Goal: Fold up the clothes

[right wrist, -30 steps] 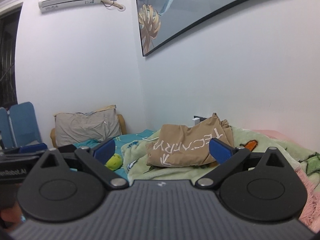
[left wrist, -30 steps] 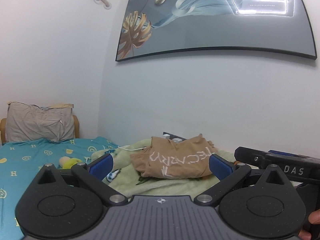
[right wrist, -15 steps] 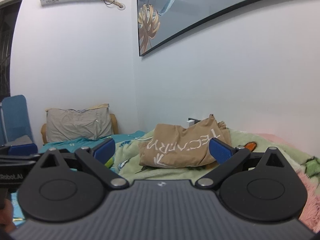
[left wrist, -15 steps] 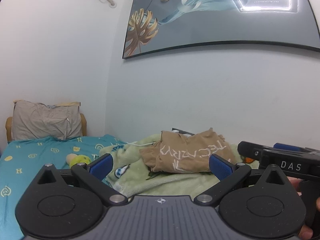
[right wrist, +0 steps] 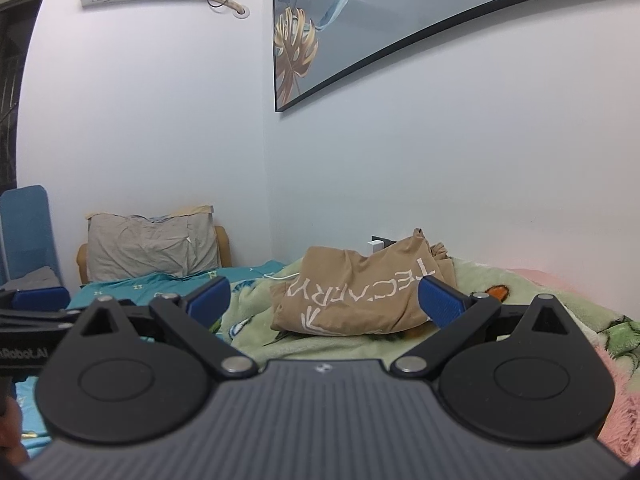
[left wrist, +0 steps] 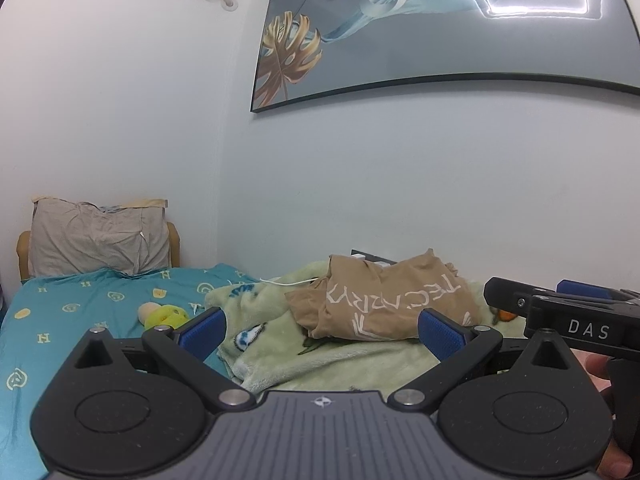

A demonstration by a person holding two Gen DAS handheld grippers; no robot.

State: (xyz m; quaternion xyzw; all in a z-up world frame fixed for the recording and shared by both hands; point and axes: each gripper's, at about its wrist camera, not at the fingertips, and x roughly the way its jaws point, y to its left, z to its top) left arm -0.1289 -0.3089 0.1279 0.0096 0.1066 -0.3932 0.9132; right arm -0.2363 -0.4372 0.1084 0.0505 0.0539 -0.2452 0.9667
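Left wrist, tan garment [left wrist: 384, 300] bundled, lettering upside-down

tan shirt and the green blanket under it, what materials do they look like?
Tan shirt: thin woven or knit fabric, matte, likely cotton; it creases softly, and its white lettering looks printed. Green blanket: plush fleece, probably synthetic; its fuzzy nap and thick rounded edge suggest that. Neither fibre can be told for sure.

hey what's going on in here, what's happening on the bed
A person holds a two-finger tool in each hand, facing a bed. The left tool and right tool are both open and hold nothing. Ahead, a crumpled tan shirt with white lettering lies on a light green blanket, apart from both tools. Folding has not started: the shirt lies bunched up and ungripped. A grey pillow leans at the headboard.
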